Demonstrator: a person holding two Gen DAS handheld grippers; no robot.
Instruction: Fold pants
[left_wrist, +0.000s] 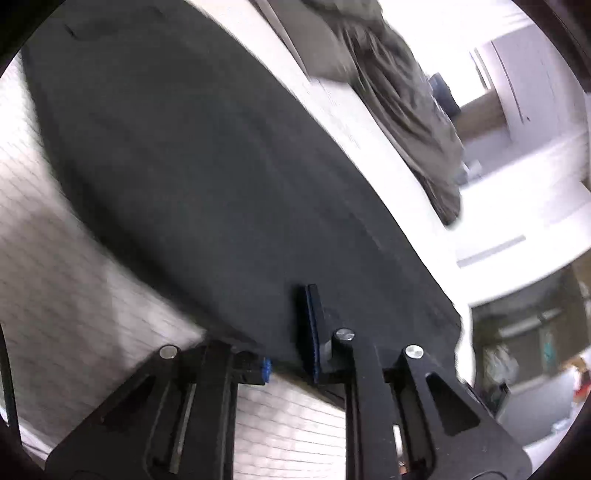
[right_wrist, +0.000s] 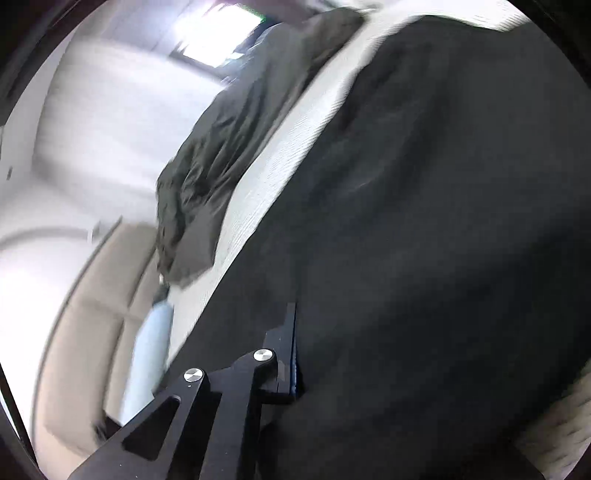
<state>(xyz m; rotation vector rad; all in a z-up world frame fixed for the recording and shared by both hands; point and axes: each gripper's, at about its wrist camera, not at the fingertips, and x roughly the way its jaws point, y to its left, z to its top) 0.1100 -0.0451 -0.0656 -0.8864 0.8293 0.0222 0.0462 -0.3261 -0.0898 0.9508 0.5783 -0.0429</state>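
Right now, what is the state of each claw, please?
Left claw: shut on the black pants.
Right claw: one finger visible against the black pants; grip cannot be told.

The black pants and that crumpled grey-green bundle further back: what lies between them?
A bare strip of the white ribbed bedding separates the black pants from the grey-green bundle. Nothing sits on it. Both wrist views show this.

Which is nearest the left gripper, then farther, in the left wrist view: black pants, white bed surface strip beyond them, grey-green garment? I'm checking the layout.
1. black pants, at the left gripper fingers.
2. white bed surface, just beyond the pants.
3. grey-green garment, crumpled, upper right.
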